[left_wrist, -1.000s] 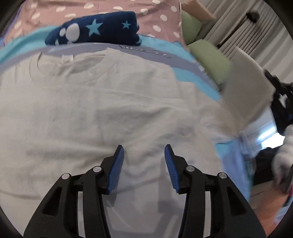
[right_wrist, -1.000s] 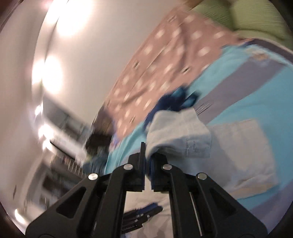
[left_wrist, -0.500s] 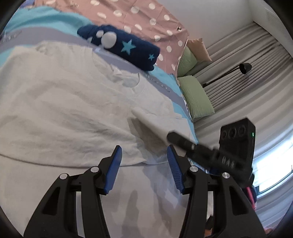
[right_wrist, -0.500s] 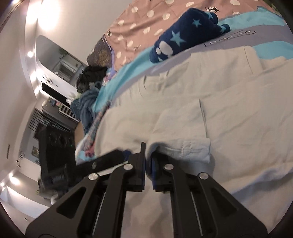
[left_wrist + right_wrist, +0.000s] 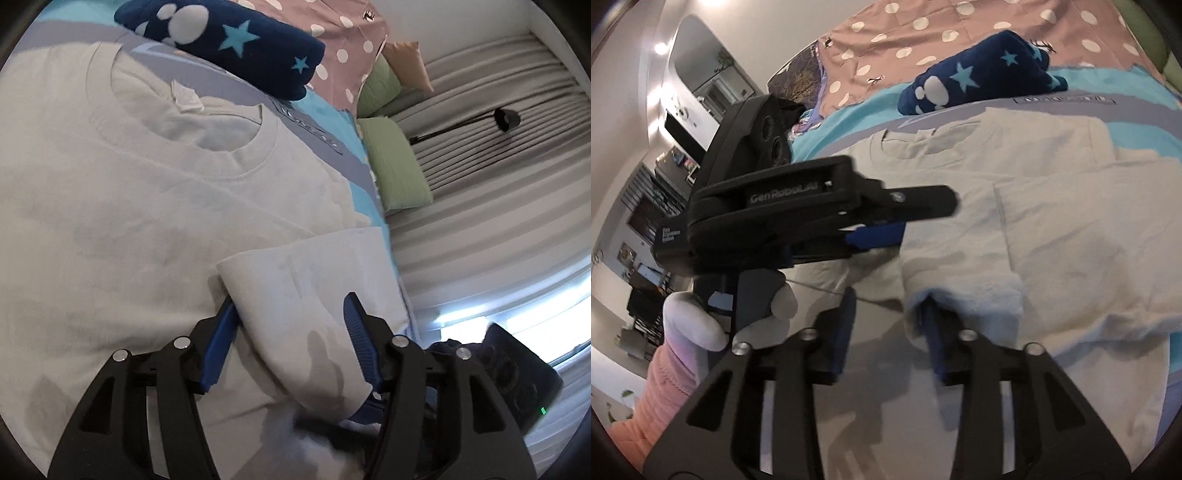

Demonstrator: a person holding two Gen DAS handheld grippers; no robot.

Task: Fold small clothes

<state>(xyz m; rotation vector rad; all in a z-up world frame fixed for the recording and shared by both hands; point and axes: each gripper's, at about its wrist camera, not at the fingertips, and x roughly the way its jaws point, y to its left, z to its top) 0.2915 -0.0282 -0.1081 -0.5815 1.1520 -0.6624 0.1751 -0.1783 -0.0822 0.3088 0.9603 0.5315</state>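
Note:
A pale grey T-shirt [image 5: 122, 206] lies flat on the bed, collar toward the far side. Its right sleeve [image 5: 295, 295] is folded inward over the body. My left gripper [image 5: 291, 314] is open, its blue pads on either side of the folded sleeve edge. In the right wrist view the shirt [image 5: 1071, 229] fills the right half. My right gripper [image 5: 890, 317] is open, the sleeve hem draped over its right finger. The left gripper's body [image 5: 798, 206] crosses that view just above.
A folded navy garment with stars [image 5: 225, 40] lies beyond the collar on a polka-dot cover [image 5: 332, 33]. Green pillows [image 5: 395, 162] and curtains stand at the right. The blue bedsheet [image 5: 1141, 92] shows around the shirt. A white-gloved hand [image 5: 698, 321] holds the left gripper.
My right gripper has opened and let go of the sleeve, which now lies folded over the shirt. My left gripper has moved right, over the folded sleeve edge.

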